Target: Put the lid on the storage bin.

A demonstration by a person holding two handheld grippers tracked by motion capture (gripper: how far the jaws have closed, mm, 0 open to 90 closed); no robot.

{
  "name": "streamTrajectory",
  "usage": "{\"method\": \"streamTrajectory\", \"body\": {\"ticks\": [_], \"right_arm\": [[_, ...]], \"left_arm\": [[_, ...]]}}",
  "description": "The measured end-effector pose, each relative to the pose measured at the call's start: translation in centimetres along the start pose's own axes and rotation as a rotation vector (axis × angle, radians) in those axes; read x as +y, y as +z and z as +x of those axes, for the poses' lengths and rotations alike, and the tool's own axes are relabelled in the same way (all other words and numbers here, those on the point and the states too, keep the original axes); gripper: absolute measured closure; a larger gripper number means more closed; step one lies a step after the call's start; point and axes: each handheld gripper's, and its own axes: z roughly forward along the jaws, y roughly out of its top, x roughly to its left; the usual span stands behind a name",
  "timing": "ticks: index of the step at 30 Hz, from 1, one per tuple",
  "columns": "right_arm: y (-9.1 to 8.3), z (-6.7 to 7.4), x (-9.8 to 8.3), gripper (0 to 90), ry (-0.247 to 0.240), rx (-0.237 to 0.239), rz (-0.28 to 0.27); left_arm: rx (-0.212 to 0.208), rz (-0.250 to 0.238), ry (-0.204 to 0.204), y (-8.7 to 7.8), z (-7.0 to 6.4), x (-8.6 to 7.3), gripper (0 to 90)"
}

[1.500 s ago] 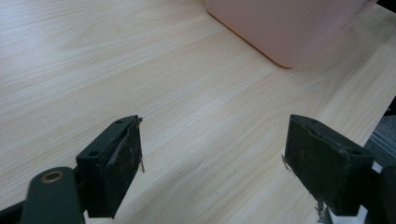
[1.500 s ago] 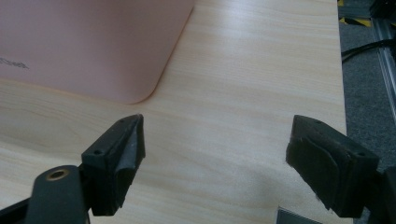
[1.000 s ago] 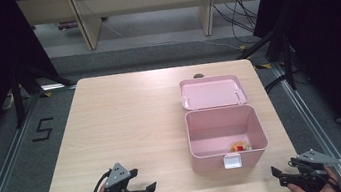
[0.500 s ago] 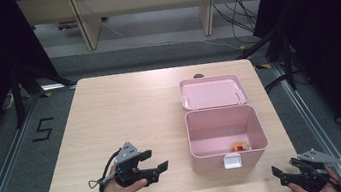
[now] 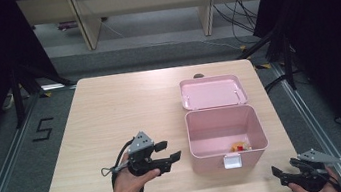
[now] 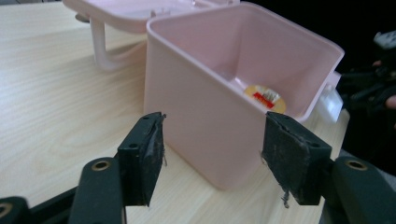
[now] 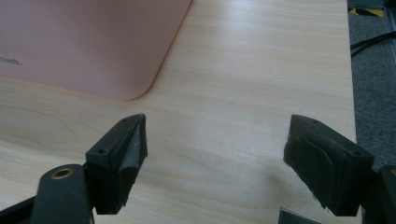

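Beside open pink plastic box | left gripper jaws apart, closing, empty | right gripper jaws apart | risk: left gripper nudges box along desk, tipping its hinged lid

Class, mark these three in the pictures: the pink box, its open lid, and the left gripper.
pink box (image 5: 209, 132): high view, bare inner wall.
open lid (image 5: 212, 92): high view, middle of its inner face.
left gripper (image 5: 168, 150): high view, midway between its fingertips.
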Motion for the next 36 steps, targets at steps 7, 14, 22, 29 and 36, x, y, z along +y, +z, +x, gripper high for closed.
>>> {"method": "streamTrajectory", "body": {"ticks": [7, 14, 22, 29, 36], "right_arm": [[0.1, -0.1, 0.0, 21.8, 0.003, 0.002, 0.006], [0.1, 0.1, -0.1, 21.9, 0.048, 0.018, 0.018], [0.2, -0.1, -0.1, 22.2, 0.044, 0.018, 0.018], [0.4, -0.6, 0.3, 22.6, 0.001, 0.008, 0.019], [0.9, -1.5, 1.3, 23.6, 0.008, 0.028, 0.02]], "left_arm": [[0.017, -0.005, -0.007, 1.0, -0.2, 2.0, 42.9], [-0.015, 0.016, -0.007, 2.6, -0.6, 2.4, 46.6], [-0.032, 0.044, -0.015, 3.8, -0.6, 2.5, 47.5], [-0.028, 0.074, 0.001, 4.7, -0.6, 2.3, 51.7], [-0.031, 0.091, 0.003, 5.0, -0.8, 2.3, 56.7]]}}
